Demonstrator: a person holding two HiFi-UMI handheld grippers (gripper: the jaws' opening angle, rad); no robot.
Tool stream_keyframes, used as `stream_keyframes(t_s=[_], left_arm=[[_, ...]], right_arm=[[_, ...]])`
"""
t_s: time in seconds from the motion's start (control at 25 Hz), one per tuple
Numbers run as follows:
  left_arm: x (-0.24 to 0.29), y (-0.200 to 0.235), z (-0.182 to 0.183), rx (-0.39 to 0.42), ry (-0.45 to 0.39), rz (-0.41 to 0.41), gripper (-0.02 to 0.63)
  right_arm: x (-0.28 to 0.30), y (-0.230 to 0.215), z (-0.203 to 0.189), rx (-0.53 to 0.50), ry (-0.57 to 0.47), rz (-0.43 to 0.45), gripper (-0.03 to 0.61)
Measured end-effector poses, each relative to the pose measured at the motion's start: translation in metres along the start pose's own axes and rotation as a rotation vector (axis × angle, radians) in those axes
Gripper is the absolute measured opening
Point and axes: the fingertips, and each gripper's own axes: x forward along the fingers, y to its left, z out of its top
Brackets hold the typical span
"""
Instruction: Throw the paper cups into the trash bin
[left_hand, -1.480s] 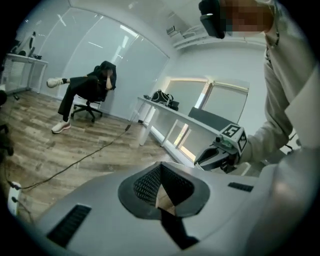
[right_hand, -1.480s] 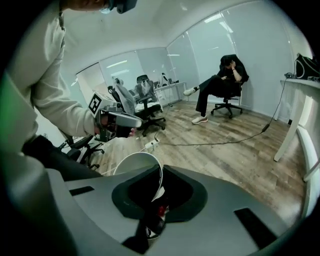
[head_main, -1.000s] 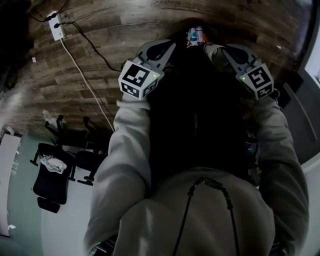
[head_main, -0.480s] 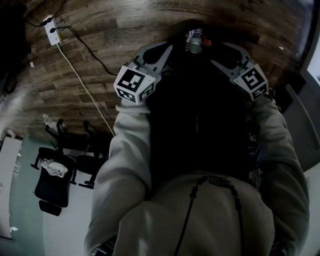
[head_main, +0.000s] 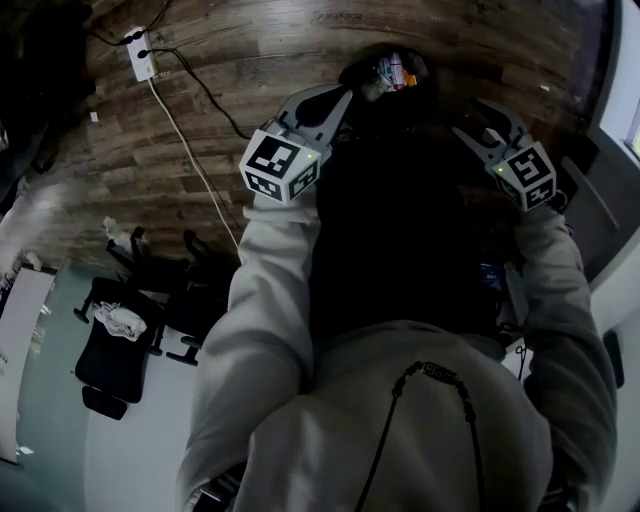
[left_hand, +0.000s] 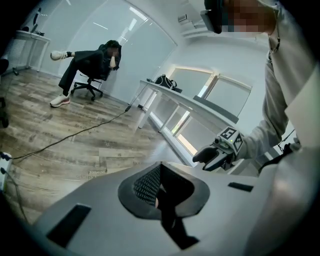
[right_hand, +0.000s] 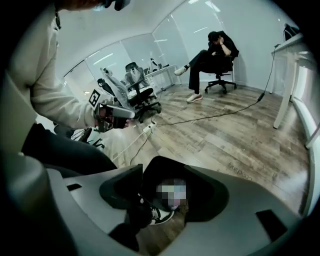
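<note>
Two grippers are near the dark trash bin (head_main: 428, 72) at 12 o'clock, and paper cups (head_main: 390, 70) lie inside it. My left gripper (head_main: 343, 96) is pressed together and empty; my right gripper (head_main: 473, 120) is spread and holds nothing.

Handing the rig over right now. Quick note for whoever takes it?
Left gripper: shut, empty, held beside the bin.
Right gripper: open, empty, at the bin's other side.
Done: the cup that the right gripper held a second ago has dropped into the bin. Litter shows inside, but the cup itself can't be picked out.
Left: no other cup is in view. Look around for more before calling the job finished.
</note>
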Motion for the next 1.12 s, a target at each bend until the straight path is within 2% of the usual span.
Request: stream_keyframes(t_s=[0.2,0.44,0.56,0.64,0.68,0.72,0.84,0.92,1.12], left_arm=[[-0.067,-0.077,0.065,0.041,0.033,-0.032,-0.005],[-0.168,-0.156,0.147,0.065,0.027,-0.016,-0.005],[-0.206,-0.175,0.189,0.108,0.015,-0.010,-0.005],[-0.223,-0.180,0.219,0.146,-0.006,-0.005,-0.005],[-0.232,-0.184,0.231,0.159,-0.014,0.000,-0.005],[-0.242,-0.188,0.239,0.171,-0.020,0.004,-0.005],[-0.264,-0.199,0.265,0.198,-0.050,0.018,-0.005],[-0.272,-0.206,0.277,0.200,-0.078,0.024,-0.005],[-0.275,-0.219,0.285,0.179,-0.108,0.029,-0.005]], right_arm=[[-0.089,0.068,0.092,-0.026,-0.060,-0.008,0.235],[-0.197,0.149,0.182,-0.010,-0.129,-0.016,0.233],[-0.243,0.169,0.227,-0.015,-0.183,-0.046,0.230],[-0.265,0.175,0.256,-0.041,-0.223,-0.075,0.201],[-0.275,0.182,0.267,-0.056,-0.236,-0.086,0.134],[-0.283,0.191,0.274,-0.067,-0.245,-0.087,0.034],[-0.296,0.214,0.291,-0.091,-0.271,-0.048,0.021],[-0.301,0.221,0.297,-0.108,-0.283,-0.051,0.020],[-0.308,0.224,0.307,-0.120,-0.299,-0.052,0.020]])
